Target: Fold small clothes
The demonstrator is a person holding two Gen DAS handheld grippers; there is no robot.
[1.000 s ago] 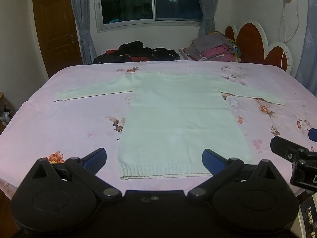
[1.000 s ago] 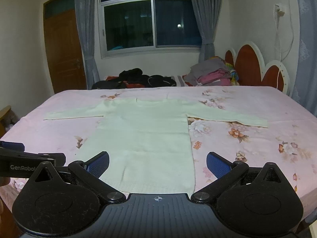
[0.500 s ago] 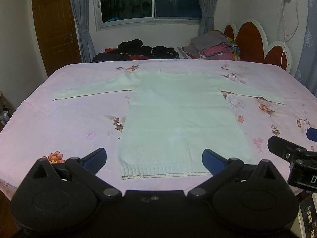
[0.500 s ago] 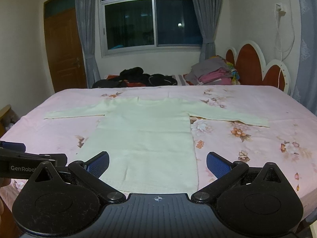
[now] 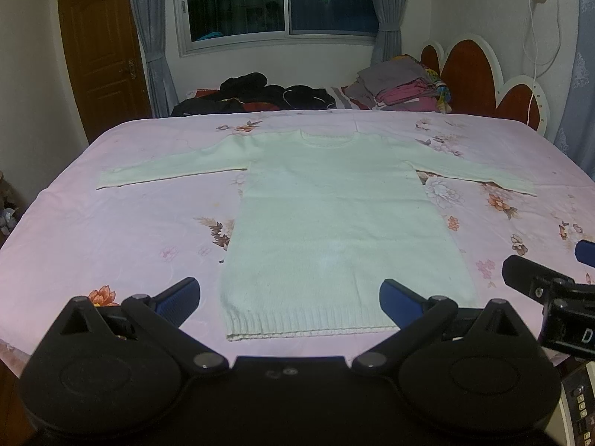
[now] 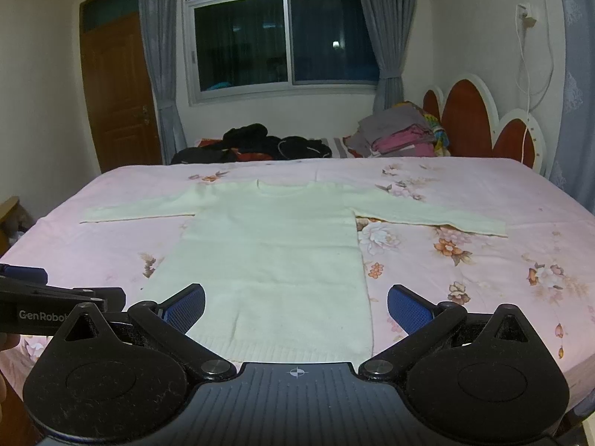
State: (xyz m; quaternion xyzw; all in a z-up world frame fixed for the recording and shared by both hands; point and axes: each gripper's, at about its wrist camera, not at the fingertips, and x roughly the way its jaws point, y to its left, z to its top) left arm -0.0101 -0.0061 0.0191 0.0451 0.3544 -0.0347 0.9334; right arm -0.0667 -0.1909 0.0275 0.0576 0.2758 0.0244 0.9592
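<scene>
A bed [image 5: 111,223] covered in a pink floral sheet is seen filling the middle of both wrist views, with a red and white scalloped headboard [image 5: 479,78] at the right of the frame. A dark window [image 6: 282,33] hung with grey curtains is shown at upper centre, and a brown wooden door [image 6: 119,93] stands at upper left.

A pale, cream-coloured knitted sweater [image 5: 334,223] is laid flat on the bed at the centre of the frame, front side spread out. Its round neck is turned toward the window, its ribbed hem lies at the near edge of the bed, and both sleeves are stretched out sideways to left and right. It is touched by neither claw.

A heap of dark clothes [image 5: 260,93] and a stack of folded grey and pink garments [image 5: 401,85] are seen beyond the far edge of the bed, just below the window.

The left claw [image 5: 290,297] is held wide at the bottom of its own view, with its blue pads apart over the sweater's hem and nothing gripped between them. The right claw [image 6: 296,304] is likewise spread wide and empty at the bottom of its view, over the lower right part of the sweater. Each claw is partly caught at the edge of the other's picture.
</scene>
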